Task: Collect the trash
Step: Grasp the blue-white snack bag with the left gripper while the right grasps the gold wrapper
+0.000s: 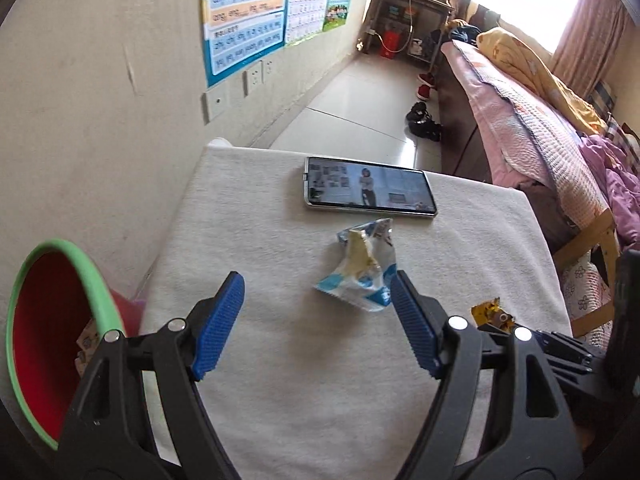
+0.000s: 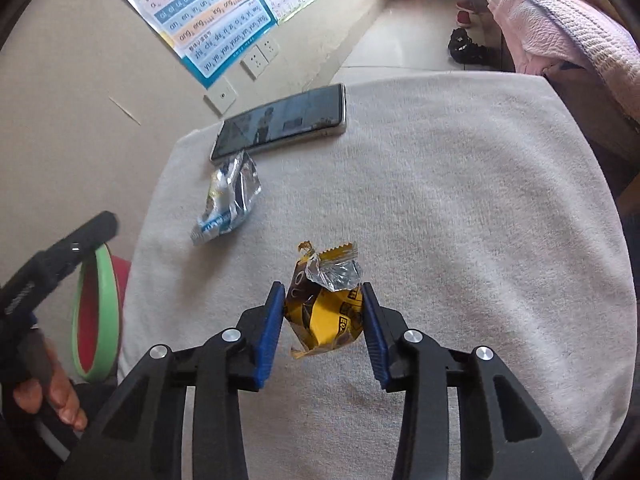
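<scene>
A white towel-covered table (image 1: 280,360) fills mid-frame; a red bin with a green rim (image 1: 60,320) sits at lower left. The left gripper (image 1: 316,300) gapes wide, its right pad touching a blue-white wrapper (image 1: 360,276) below the phone (image 1: 368,188). The right gripper (image 2: 322,312) clamps a yellow snack wrapper (image 2: 324,316) at centre

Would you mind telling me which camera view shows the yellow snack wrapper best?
The right wrist view: the yellow wrapper fills the centre, held between the right gripper pads, with its torn foil top clear. The left wrist view catches only a corner of it, mostly hidden behind the gripper frame beside the white towel.
</scene>
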Available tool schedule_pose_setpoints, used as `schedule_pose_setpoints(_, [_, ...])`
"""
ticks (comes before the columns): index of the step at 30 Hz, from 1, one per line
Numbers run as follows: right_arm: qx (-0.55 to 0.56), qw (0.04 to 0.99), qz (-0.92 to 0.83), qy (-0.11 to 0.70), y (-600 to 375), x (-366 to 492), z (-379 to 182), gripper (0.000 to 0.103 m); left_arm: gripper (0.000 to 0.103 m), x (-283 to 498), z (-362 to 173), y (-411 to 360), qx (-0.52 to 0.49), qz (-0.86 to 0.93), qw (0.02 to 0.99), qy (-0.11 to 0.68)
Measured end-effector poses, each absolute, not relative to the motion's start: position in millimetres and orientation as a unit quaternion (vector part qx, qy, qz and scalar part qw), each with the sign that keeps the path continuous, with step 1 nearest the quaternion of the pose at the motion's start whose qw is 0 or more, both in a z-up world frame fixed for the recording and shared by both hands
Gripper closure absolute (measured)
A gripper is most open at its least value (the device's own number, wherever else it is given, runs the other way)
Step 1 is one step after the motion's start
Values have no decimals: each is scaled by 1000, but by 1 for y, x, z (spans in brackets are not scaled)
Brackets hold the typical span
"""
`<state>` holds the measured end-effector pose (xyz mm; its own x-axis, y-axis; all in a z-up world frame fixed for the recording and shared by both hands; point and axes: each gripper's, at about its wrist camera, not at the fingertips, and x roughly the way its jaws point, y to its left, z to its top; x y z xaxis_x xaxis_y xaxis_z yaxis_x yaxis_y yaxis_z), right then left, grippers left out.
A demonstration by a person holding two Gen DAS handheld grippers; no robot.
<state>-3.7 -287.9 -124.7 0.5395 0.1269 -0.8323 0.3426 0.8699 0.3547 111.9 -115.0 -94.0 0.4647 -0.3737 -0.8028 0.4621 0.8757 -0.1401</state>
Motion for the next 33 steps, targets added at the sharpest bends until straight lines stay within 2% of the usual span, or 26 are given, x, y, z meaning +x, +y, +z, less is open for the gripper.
schedule_pose_setpoints(11, [277, 849, -51, 447, -297, -4, -104, 65, 31, 141, -154, -179, 94, -253, 806, 527])
schedule_pose_setpoints(12, [277, 850, -50, 446, -296, -4, -103, 64, 33, 143, -159, -179, 92, -254, 801, 534])
schedule_pose_setpoints(13, [276, 850, -48, 446, -296, -4, -103, 64, 41, 143, -162, -177, 90, -253, 799, 538])
schedule_pose_setpoints(17, [271, 851, -47, 447, -293, -1, -105, 64, 54, 142, -162, -173, 97, -255, 799, 536])
schedule_pose_setpoints(19, [267, 852, -49, 448, -292, -1, -104, 64, 66, 136, -155, -170, 102, -265, 801, 526])
schedule_pose_setpoints(22, [252, 856, -50, 449, -288, 0, -103, 64, 69, 125, -141, -161, 103, -271, 809, 512])
schedule_pose_setpoints(33, [189, 874, -17, 448, -245, 4, -92, 64, 69, 79, -109, -71, 34, -240, 834, 497])
